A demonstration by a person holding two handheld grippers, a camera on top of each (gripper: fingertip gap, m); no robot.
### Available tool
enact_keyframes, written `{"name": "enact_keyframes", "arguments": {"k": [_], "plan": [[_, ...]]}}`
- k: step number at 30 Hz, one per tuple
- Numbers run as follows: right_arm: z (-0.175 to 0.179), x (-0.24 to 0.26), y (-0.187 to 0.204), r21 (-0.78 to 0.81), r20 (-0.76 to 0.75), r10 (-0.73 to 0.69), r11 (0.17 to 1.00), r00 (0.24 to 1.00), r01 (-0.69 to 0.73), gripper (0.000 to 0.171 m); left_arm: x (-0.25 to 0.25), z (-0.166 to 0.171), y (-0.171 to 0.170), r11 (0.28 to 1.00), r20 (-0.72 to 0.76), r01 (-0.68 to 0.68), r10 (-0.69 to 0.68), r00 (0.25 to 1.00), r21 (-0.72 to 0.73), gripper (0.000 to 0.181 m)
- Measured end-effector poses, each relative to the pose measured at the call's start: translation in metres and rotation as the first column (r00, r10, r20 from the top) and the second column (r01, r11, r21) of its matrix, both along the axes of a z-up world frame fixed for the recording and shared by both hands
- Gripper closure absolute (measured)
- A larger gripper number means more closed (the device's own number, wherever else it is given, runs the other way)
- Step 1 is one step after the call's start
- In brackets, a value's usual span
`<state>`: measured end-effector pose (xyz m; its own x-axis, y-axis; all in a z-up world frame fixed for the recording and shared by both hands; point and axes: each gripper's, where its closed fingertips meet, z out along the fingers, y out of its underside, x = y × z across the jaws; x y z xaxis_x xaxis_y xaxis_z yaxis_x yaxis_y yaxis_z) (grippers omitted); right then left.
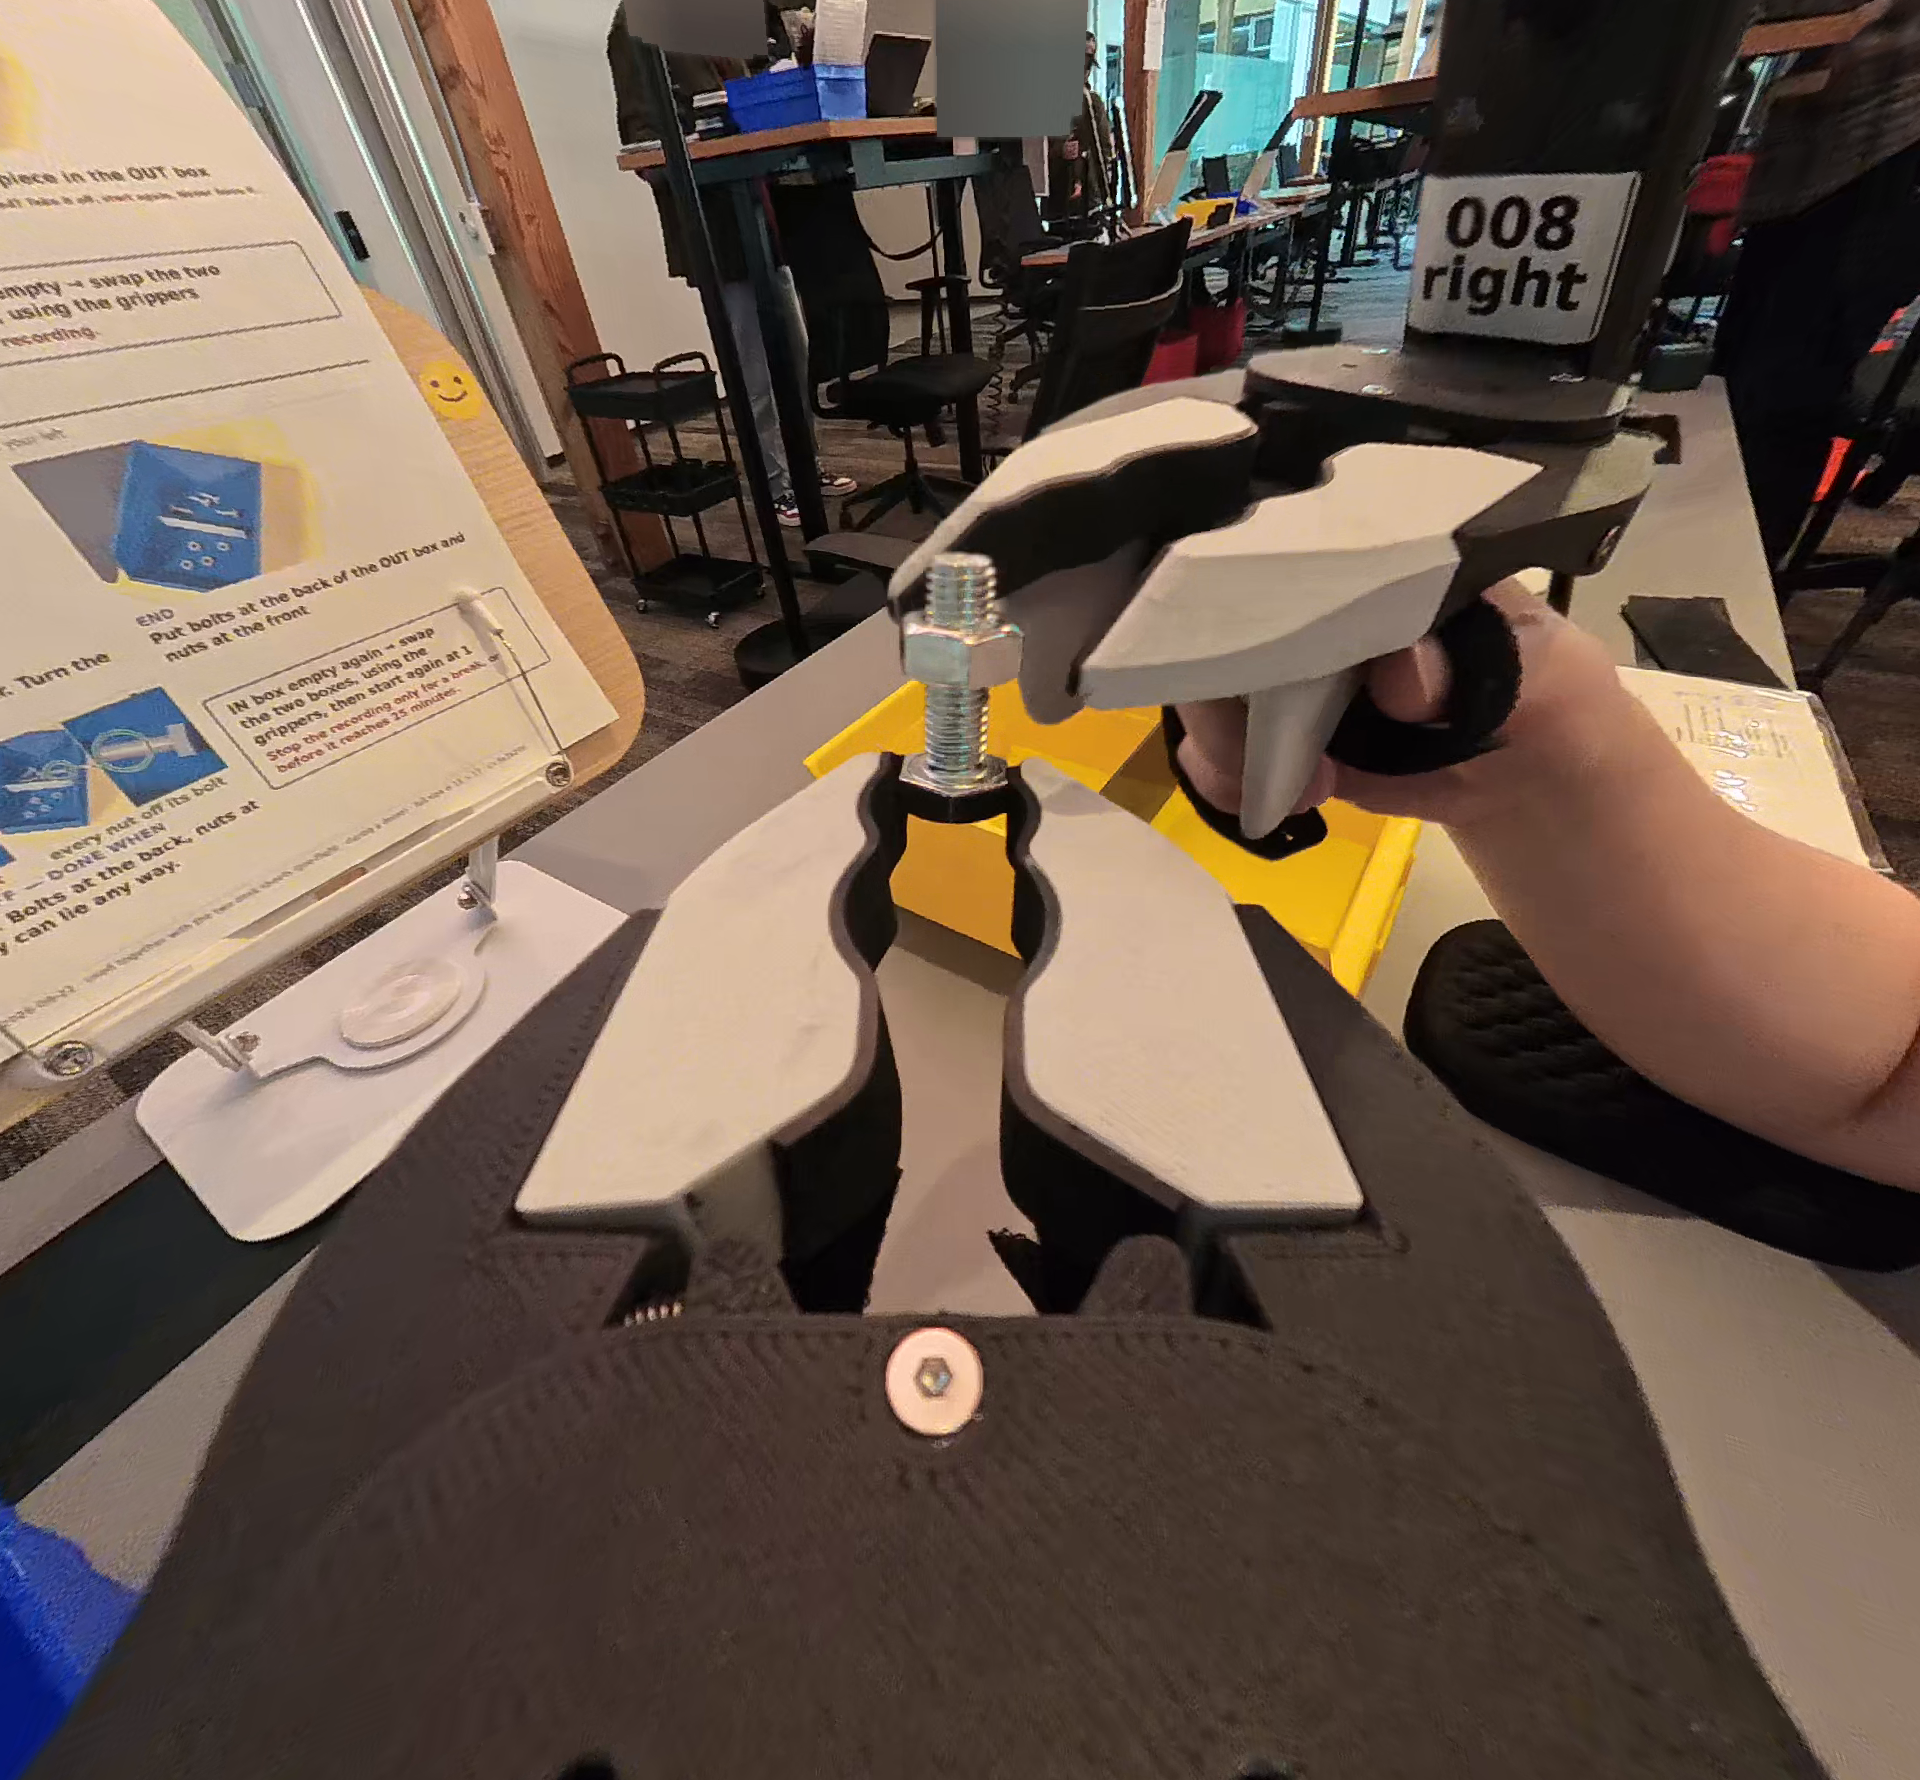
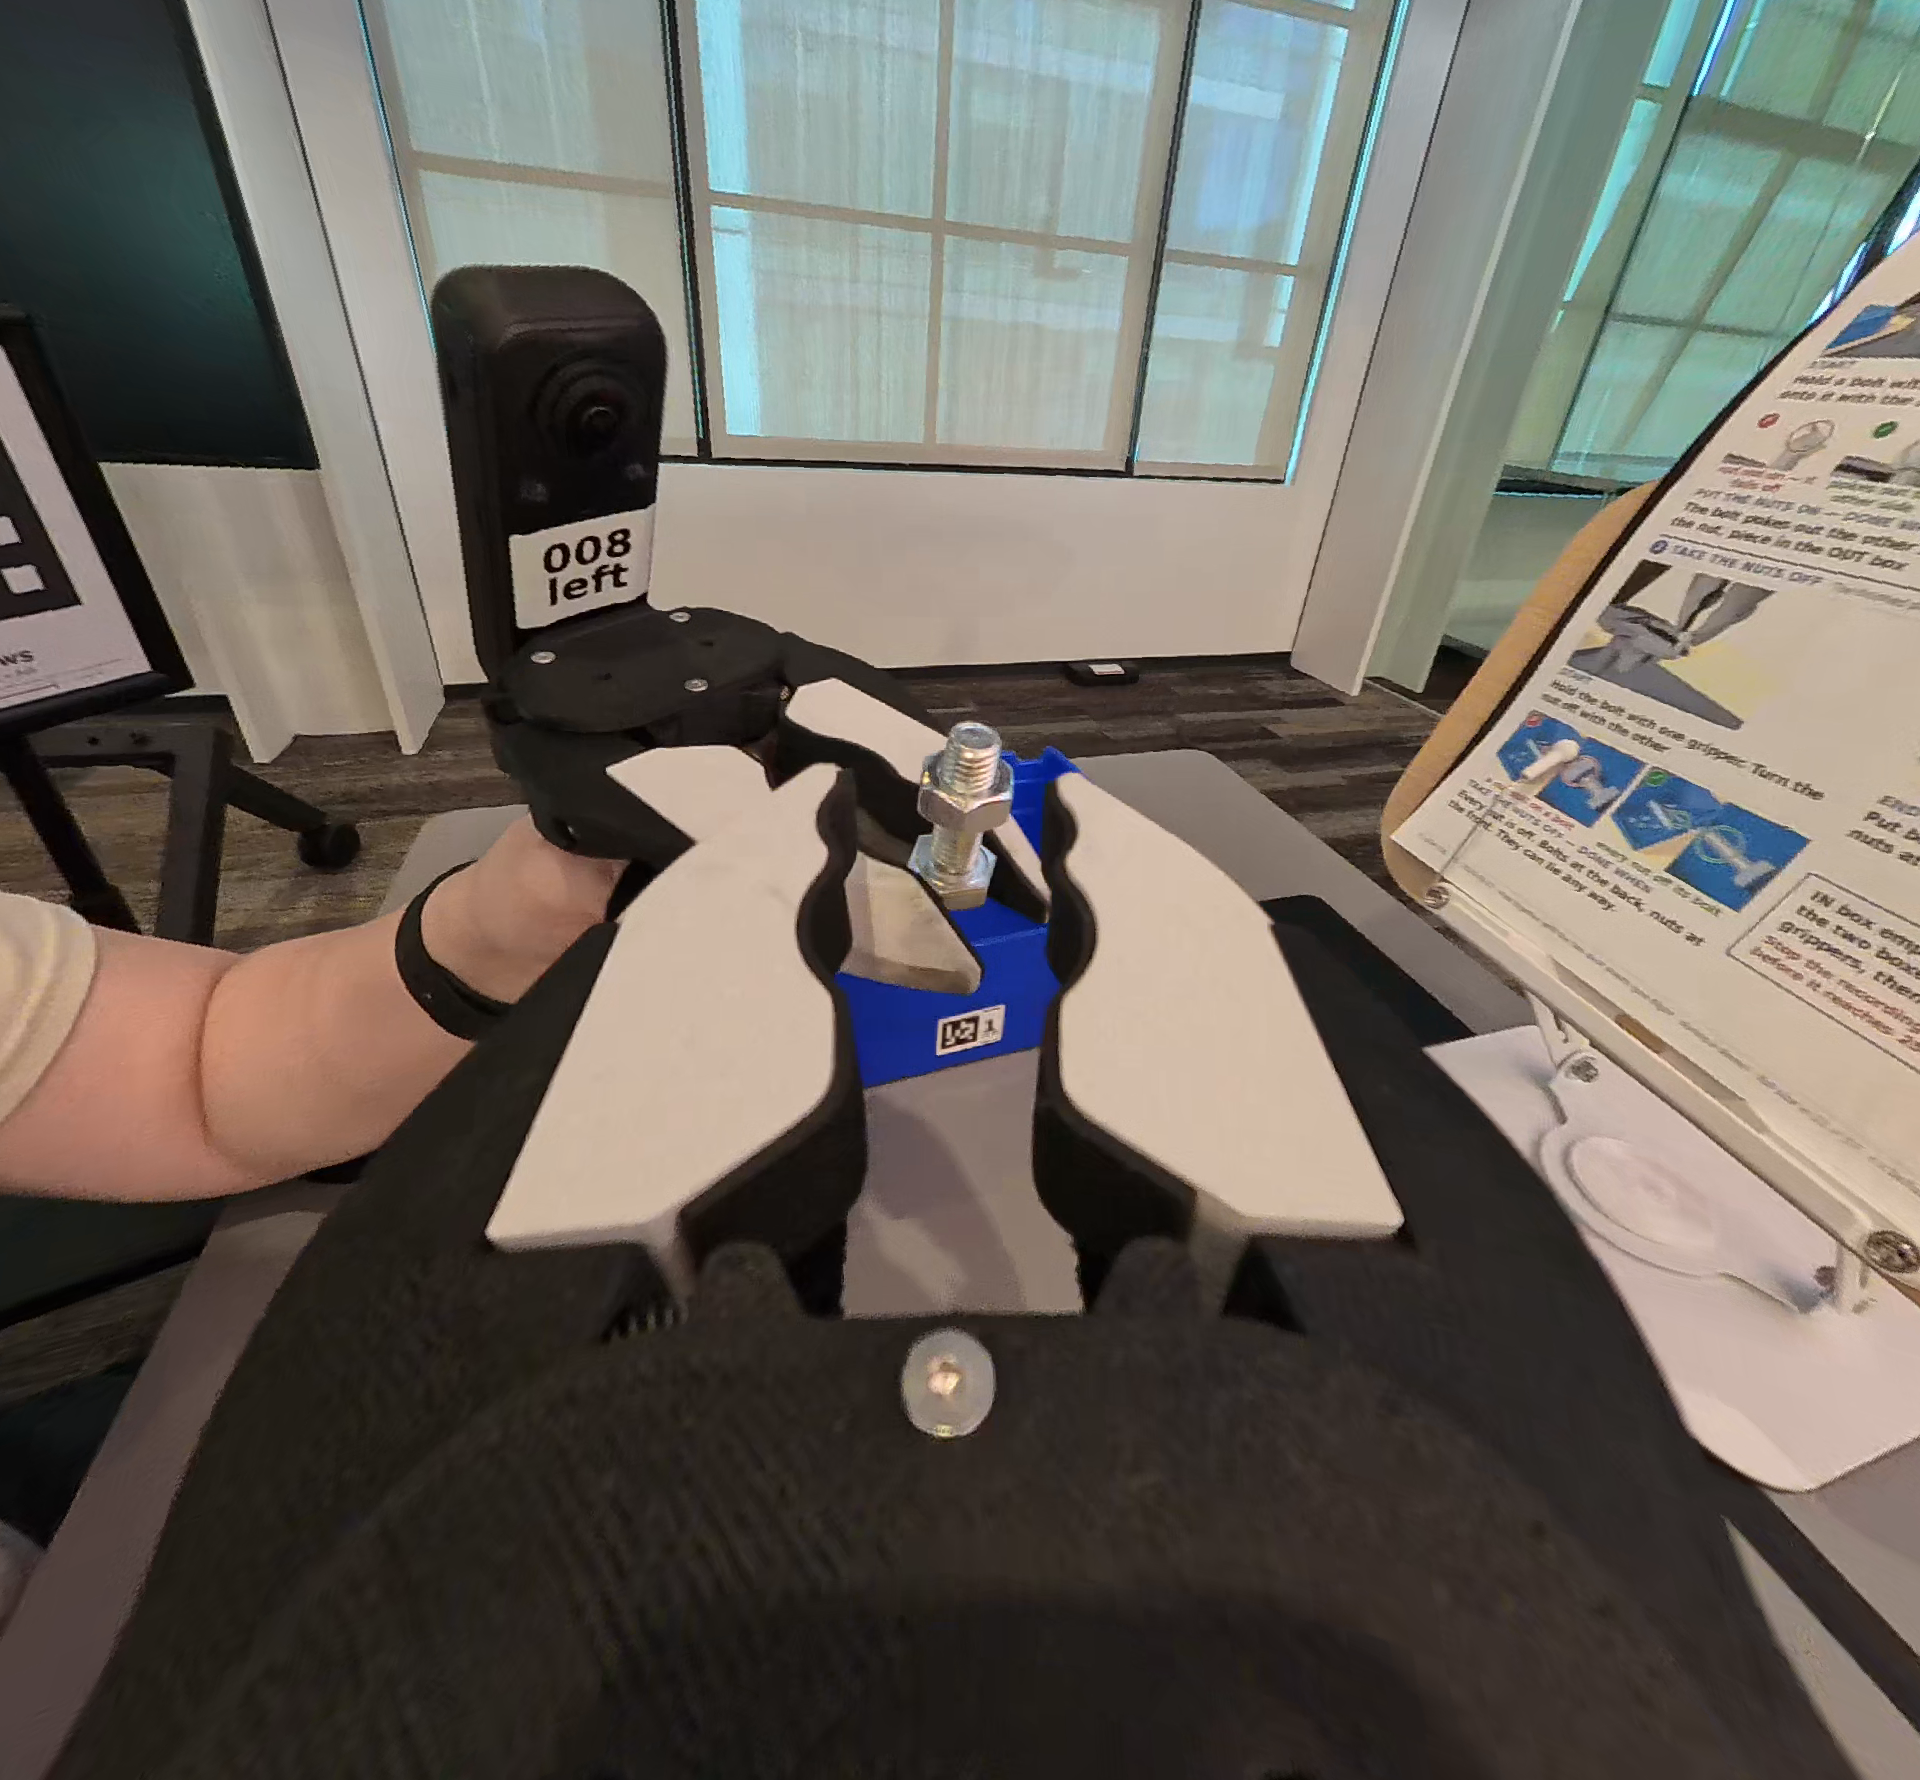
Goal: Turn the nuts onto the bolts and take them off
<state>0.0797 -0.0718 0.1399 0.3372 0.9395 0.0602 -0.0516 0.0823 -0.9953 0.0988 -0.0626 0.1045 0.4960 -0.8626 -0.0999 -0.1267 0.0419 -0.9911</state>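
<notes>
The left gripper (image 1: 954,800) clamps an upright bolt (image 1: 958,681) by its head. The nut (image 1: 961,655) sits partway down the thread. At three o'clock, the right gripper (image 1: 971,639) spreads around it; turning remains.

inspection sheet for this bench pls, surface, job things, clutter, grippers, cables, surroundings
surface: grey table, mostly bare.
job's things: bolt upright, nut partway down its thread; yellow bin and blue bin behind.
clutter: instruction sheet on a stand; black pad under the forearm.
grippers: left gripper shut on the bolt's head; right gripper open around the nut, not clamped.
cables: nothing seen.
surroundings: office desks, chairs, windows.
</notes>
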Motion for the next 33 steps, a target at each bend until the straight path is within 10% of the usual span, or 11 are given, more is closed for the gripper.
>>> {"name": "enact_keyframes", "arguments": {"k": [33], "plan": [[0.012, 0.015, -0.013, -0.089, -0.137, 0.22, 0.968, 0.966, -0.233, 0.139, 0.008, 0.024, -0.041, 0.926, 0.248, 0.358, -0.321, 0.914, -0.118, 0.164]]}}
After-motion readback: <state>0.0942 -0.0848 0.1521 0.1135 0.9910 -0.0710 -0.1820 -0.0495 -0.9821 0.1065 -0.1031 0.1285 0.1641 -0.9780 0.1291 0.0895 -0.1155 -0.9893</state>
